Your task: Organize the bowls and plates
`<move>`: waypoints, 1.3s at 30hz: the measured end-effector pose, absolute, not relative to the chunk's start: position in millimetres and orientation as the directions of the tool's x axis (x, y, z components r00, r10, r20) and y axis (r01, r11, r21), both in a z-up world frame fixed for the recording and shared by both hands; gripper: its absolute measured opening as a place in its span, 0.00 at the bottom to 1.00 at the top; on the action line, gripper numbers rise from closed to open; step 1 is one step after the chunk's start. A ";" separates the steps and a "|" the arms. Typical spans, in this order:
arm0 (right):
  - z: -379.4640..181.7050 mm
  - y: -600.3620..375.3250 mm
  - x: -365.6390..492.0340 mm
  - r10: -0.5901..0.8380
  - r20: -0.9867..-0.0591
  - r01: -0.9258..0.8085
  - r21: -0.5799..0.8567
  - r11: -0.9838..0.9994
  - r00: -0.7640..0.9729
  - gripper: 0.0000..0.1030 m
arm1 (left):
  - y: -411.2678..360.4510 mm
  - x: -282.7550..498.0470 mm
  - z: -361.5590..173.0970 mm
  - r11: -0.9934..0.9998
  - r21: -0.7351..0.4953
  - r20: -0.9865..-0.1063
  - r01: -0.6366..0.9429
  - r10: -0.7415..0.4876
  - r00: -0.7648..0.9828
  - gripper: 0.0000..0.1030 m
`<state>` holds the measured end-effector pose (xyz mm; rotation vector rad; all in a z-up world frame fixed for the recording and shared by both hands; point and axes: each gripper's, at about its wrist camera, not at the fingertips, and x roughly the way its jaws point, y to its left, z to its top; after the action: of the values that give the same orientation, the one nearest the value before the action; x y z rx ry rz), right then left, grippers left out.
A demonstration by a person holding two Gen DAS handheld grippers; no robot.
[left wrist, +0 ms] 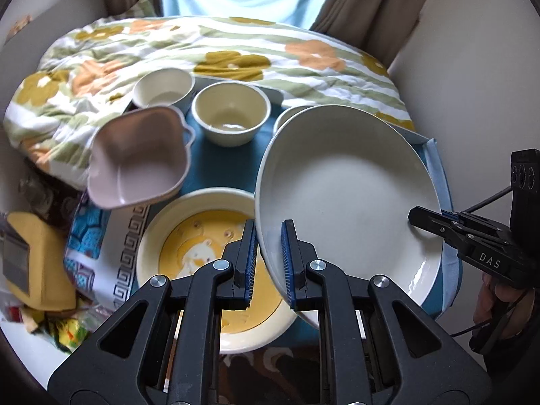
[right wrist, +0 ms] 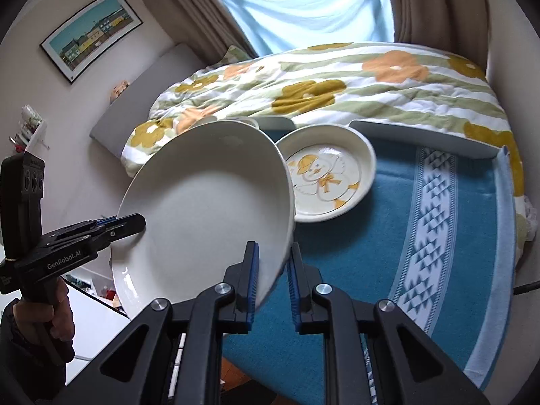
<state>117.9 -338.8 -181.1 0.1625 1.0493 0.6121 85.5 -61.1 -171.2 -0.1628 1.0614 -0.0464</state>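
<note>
we hold the large plain white round ceramic plate (left wrist: 347, 195) lifted and tilted over the blue woven cloth (right wrist: 354, 236) by both grippers: left gripper (left wrist: 268, 263) fingers straddle its near rim, right gripper (right wrist: 273, 280) fingers straddle the opposite rim, both grasping the plate. step in hand: carrying it to a stack. next move, we judge: level it and lower onto a plate, likely the yellow-centred cream plate (left wrist: 189, 243) beneath, then release together.

count: three plates, including the cream duck-print plate (right wrist: 327, 175); two cream round bowls (left wrist: 231, 114); one pink squarish bowl (left wrist: 141, 158).
</note>
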 end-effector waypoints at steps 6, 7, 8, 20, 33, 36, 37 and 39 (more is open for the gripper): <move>-221.5 -288.0 111.6 0.543 -0.803 -0.443 0.404 0.800 0.247 0.15 | -18.8 68.0 -217.7 0.975 -0.174 -0.901 -0.141 -0.100 0.421 0.12; -228.2 -281.1 111.1 0.538 -0.809 -0.447 0.401 0.800 0.236 0.15 | -12.0 66.1 -225.6 0.971 -0.182 -0.905 -0.154 -0.104 0.411 0.12; -234.0 -274.1 110.8 0.534 -0.815 -0.450 0.399 0.799 0.225 0.15 | -5.9 64.0 -232.5 0.969 -0.187 -0.909 -0.164 -0.107 0.404 0.12; -257.6 -231.2 110.4 0.443 -0.868 -0.470 0.301 0.829 0.225 0.15 | 26.2 68.2 -281.8 0.964 -0.206 -0.929 -0.167 -0.139 0.344 0.12; -262.0 -221.2 106.3 0.357 -0.896 -0.477 0.200 0.856 0.266 0.15 | 6.2 78.6 -287.0 0.994 -0.062 -0.947 -0.087 -0.031 0.320 0.12; -262.4 -221.2 104.6 0.352 -0.896 -0.477 0.193 0.858 0.271 0.15 | 0.8 77.6 -290.1 0.997 -0.019 -0.950 -0.071 0.004 0.311 0.12; -262.2 -220.1 104.3 0.351 -0.896 -0.478 0.190 0.858 0.273 0.15 | -1.5 77.0 -289.7 0.998 -0.002 -0.948 -0.065 0.019 0.316 0.12; -262.3 -218.9 103.8 0.344 -0.897 -0.481 0.181 0.858 0.277 0.15 | -7.3 76.5 -289.3 0.998 0.048 -0.946 -0.047 0.060 0.319 0.13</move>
<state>103.8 -218.9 -262.3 -0.1351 1.1652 0.5561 76.5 -7.3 -289.3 0.0127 1.2440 0.0703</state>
